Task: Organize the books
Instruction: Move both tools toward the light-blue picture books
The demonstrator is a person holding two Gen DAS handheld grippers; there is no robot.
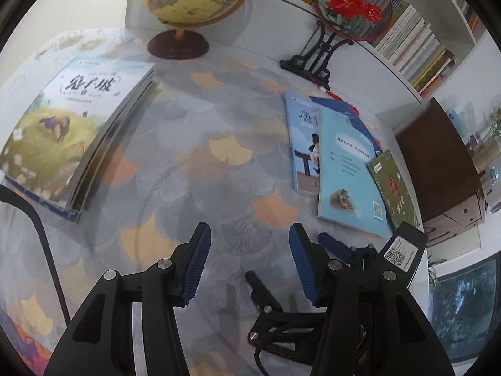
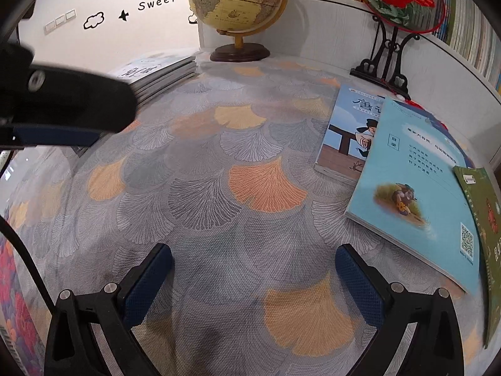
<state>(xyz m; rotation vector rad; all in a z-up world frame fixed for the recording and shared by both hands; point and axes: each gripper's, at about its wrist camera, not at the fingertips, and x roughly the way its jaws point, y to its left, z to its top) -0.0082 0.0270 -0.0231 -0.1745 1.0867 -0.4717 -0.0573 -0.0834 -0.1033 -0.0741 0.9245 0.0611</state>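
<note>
Both jaws gape empty over tablecloth; loose books beside

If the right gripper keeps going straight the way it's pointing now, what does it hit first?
Most likely the bare tablecloth. The right gripper is open and empty, angled down at the cloth, with nothing between its fingers. The light blue book lies off to the right of that line, though depth is hard to judge.
</note>
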